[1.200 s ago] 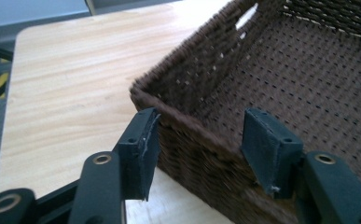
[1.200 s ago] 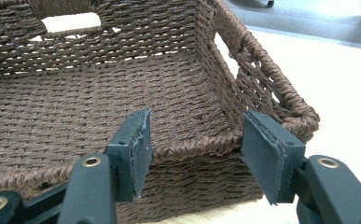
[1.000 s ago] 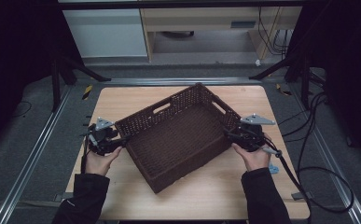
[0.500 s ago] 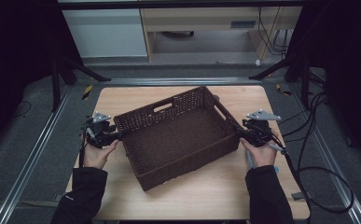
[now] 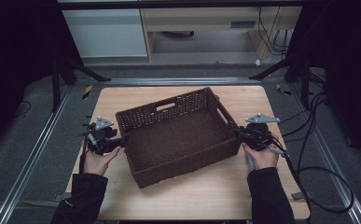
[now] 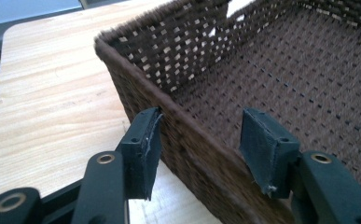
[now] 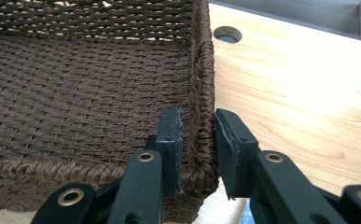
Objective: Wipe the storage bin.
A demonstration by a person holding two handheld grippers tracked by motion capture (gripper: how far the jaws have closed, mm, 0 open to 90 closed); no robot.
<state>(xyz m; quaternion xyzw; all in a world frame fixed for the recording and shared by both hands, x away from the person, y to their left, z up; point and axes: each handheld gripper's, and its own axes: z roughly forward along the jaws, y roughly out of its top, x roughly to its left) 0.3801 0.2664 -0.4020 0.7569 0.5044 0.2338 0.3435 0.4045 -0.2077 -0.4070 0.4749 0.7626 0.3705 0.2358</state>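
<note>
Now our basket (image 5: 178, 133) sits squarer; right gripper (image 7: 197, 140), just closing, pinches its rim, left gripper (image 6: 199, 140) straddles its wall, agape.

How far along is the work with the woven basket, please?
Done: each jaw pair straddles a wall of the basket. In hand: the right hand-held gripper has just been closing and pinches its wall; the left hand-held gripper has just been opening, inner pad clear. Left: a firm left grip, then likely moving the basket.
</note>
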